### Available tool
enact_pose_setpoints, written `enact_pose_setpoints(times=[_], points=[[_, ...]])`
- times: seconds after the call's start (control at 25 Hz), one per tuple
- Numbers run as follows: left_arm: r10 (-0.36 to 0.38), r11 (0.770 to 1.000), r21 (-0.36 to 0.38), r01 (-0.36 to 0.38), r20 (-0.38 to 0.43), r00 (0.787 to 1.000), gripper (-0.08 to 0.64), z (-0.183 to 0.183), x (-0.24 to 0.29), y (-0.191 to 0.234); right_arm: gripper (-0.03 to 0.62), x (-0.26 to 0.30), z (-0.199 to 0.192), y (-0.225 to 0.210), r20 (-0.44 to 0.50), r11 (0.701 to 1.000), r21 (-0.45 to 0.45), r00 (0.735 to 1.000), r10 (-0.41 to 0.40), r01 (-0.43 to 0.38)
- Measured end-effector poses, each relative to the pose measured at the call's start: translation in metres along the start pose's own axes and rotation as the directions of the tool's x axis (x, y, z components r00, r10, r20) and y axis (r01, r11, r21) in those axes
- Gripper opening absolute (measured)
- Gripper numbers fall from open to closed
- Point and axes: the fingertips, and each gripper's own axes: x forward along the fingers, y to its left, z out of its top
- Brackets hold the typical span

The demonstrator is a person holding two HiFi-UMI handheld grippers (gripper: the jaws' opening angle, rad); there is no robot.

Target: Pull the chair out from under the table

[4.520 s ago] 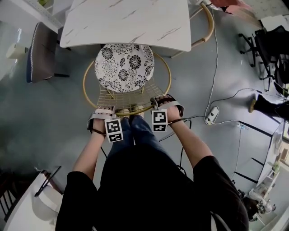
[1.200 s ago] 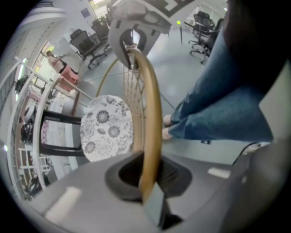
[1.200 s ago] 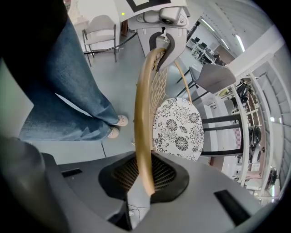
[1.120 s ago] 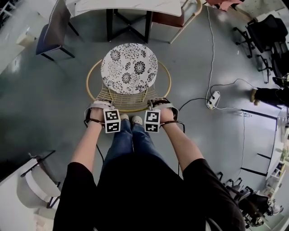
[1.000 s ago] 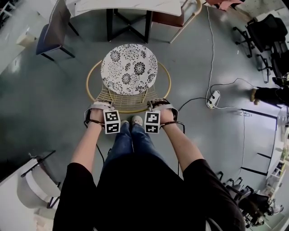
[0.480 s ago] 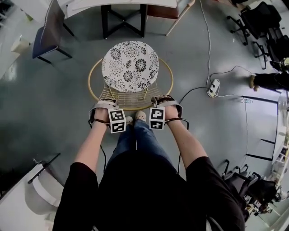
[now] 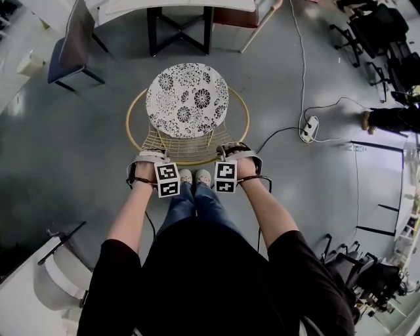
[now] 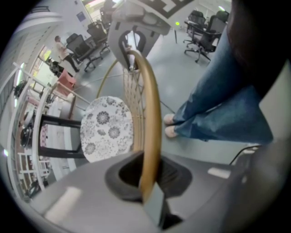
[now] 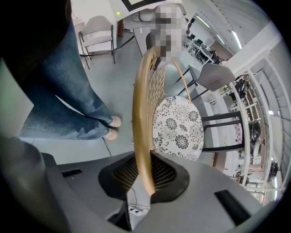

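Chair (image 7: pixel 188 98) stands clear of table (image 7: pixel 170 5); pull looks done. Left gripper (image 7: pixel 154 155) and right gripper (image 7: pixel 231 150) each clamp the back rim (image 7: pixel 190 159); release remains.

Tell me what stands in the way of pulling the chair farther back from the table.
Only the person's own shoes, just behind the chair back, between the left gripper and right gripper.

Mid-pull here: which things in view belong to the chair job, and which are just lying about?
Job: chair; its back rail; left gripper and right gripper, both shut on that rail; table.

Lying about: power strip and its cable; dark chair left of the table; office chairs at right.
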Motion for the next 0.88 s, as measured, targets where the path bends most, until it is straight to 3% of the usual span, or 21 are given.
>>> enact_pose_setpoints(times=[0.28, 0.52, 0.68, 0.88], points=[[0.028, 0.999, -0.016, -0.028, 0.004, 1.000, 0.044, 0.000, 0.000, 0.000, 0.057, -0.001, 0.000, 0.001, 0.006, 1.000, 0.000, 1.000, 0.002, -0.002], [0.131, 0.988, -0.085, -0.129, 0.008, 0.991, 0.096, 0.001, 0.001, 0.007, 0.057, 0.000, 0.000, 0.000, 0.013, 1.000, 0.024, 1.000, -0.020, 0.020], [0.154, 0.979, -0.143, -0.145, 0.051, 0.987, 0.194, 0.005, -0.003, 0.006, 0.070, -0.002, 0.000, 0.000, 0.030, 0.998, 0.034, 0.998, -0.049, 0.048], [0.223, 0.962, -0.191, -0.197, 0.124, 0.967, 0.196, 0.012, -0.024, 0.007, 0.094, -0.016, 0.005, -0.004, 0.056, 0.995, 0.050, 0.994, -0.095, 0.092]])
